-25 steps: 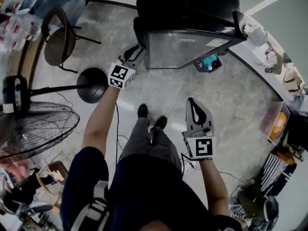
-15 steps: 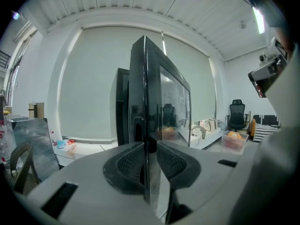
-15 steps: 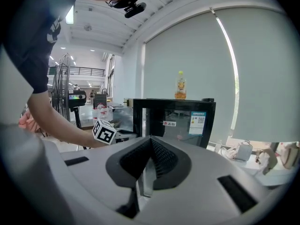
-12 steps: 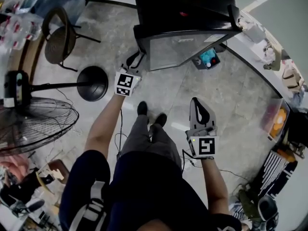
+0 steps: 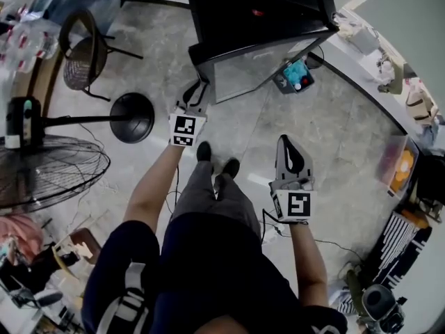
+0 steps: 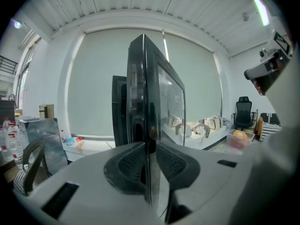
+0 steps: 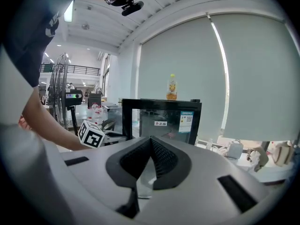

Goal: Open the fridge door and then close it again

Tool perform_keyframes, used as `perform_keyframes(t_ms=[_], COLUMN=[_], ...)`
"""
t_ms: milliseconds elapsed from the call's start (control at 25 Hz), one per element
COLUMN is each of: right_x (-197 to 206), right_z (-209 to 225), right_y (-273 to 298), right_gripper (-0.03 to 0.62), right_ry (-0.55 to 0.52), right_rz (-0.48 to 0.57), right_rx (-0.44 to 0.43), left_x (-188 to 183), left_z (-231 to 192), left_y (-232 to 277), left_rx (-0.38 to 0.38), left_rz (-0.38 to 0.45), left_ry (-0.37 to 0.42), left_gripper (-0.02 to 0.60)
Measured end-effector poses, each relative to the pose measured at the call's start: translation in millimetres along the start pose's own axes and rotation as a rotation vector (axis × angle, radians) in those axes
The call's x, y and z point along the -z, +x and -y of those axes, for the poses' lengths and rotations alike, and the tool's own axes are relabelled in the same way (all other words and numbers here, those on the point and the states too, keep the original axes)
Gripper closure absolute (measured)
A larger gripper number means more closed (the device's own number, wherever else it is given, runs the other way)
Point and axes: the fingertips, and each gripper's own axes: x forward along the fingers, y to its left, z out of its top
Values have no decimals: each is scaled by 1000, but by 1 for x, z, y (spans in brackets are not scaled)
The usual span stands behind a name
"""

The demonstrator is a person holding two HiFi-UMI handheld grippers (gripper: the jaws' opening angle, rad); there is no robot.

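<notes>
A black fridge [image 5: 257, 5] stands ahead of me, its glass door [image 5: 264, 65] swung partly out. My left gripper [image 5: 197, 90] is at the door's free edge. In the left gripper view the door's edge [image 6: 147, 78] runs upright between the two dark pads [image 6: 126, 165], and the left gripper [image 6: 149, 156] is closing on it, pads pressed to both faces. My right gripper [image 5: 286, 142] hangs over the floor beside the person's legs, shut and with nothing in it. From the right gripper [image 7: 151, 142] I see the fridge's front [image 7: 161, 118].
A large floor fan [image 5: 49, 179] and its round black base [image 5: 132, 117] stand at the left, with a chair [image 5: 80, 58] behind them. A white counter [image 5: 375, 82] runs along the right. A small box [image 5: 293, 75] lies on the floor by the fridge. A bottle [image 7: 172, 87] stands on top of the fridge.
My left gripper has drawn back toward the person with the door's edge in it, and the door has swung further out. The right gripper has shifted slightly and stays shut.
</notes>
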Motion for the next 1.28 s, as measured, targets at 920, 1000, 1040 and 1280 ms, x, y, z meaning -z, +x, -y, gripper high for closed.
perform_keyframes(t_ms=[920, 1000, 1040, 1280], right_x=[9, 11, 12, 24], right_z=[21, 22, 22, 21], right_y=[-70, -74, -76, -95], right_gripper=[576, 576, 574, 576], right_ry=[13, 23, 26, 39], right_rz=[12, 17, 18, -6], right_rx=[50, 59, 61, 67], left_x=[9, 9, 10, 11], left_z=[117, 128, 133, 162], left_y=[-57, -59, -61, -68], left_rx=[-14, -2, 4, 17], left_rz=[-32, -34, -37, -46], left_ry=[35, 42, 47, 52], left_gripper=[520, 523, 524, 528])
